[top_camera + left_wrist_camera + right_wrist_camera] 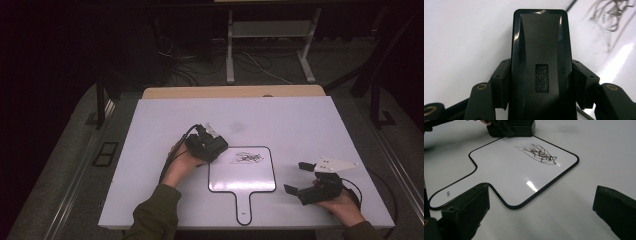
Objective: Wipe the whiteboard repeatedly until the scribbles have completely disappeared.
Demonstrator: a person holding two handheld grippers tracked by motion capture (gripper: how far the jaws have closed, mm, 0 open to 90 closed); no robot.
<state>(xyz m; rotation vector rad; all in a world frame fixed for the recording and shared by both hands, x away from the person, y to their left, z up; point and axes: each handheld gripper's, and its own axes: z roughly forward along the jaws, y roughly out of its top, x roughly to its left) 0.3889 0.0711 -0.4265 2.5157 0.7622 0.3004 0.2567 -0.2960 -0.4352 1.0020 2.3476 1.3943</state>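
The left gripper (541,82) is clamped on a black Deli whiteboard eraser (541,62), sitting just off the top-left corner of the small handled whiteboard (242,176) on the white tabletop (150,150), though in the high view the hand and gripper mostly hide the eraser. The right gripper (296,177) hangs spread wide with nothing in it, near the board's right edge. The dark scribble (539,152) is too tangled to read.

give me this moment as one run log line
left tool: shut on black plastic whiteboard eraser at board's top-left corner | right tool: open, holding nothing | small handled whiteboard: dark scribble unerased
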